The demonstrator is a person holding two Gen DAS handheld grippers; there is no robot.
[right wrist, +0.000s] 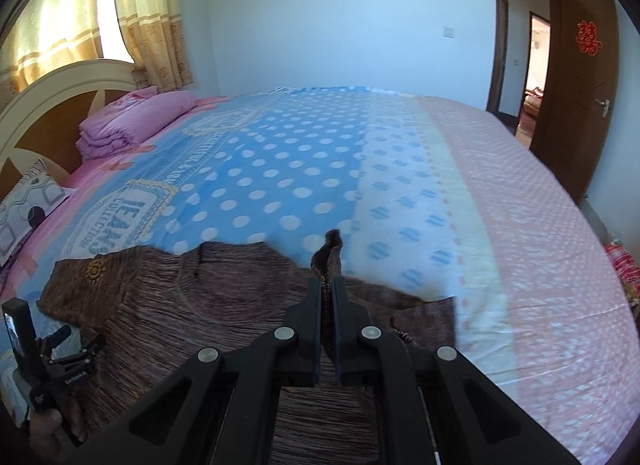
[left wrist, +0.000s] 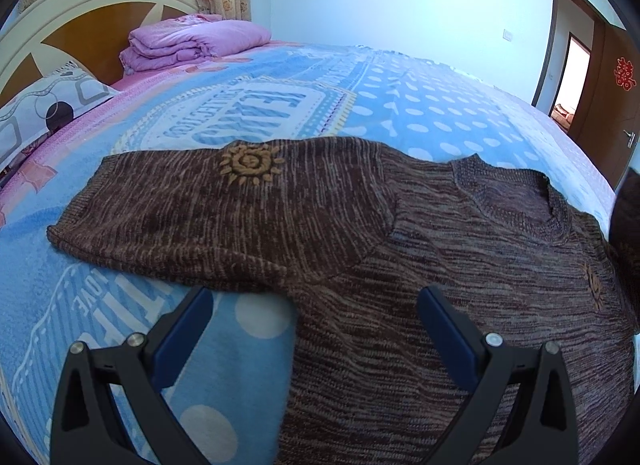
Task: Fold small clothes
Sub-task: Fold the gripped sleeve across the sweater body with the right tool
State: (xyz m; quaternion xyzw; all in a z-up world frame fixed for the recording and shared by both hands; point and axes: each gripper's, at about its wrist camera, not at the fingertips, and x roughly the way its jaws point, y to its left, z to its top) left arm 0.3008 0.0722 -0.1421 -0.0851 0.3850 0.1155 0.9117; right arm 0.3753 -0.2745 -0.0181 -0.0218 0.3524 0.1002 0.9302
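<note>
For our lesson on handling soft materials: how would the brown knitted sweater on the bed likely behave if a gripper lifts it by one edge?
The sweater is probably floppy: the strip pinched in the right gripper stands up bent, and the rest lies flat. Its ribbed knit likely resists slipping between the fingers. A lifted edge would likely drag the sleeve across the blanket.

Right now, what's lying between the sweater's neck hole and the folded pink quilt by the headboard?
Only bedspread, blue with white dots and printed lettering, lies between the sweater and the quilt. The left wrist view shows it.
</note>
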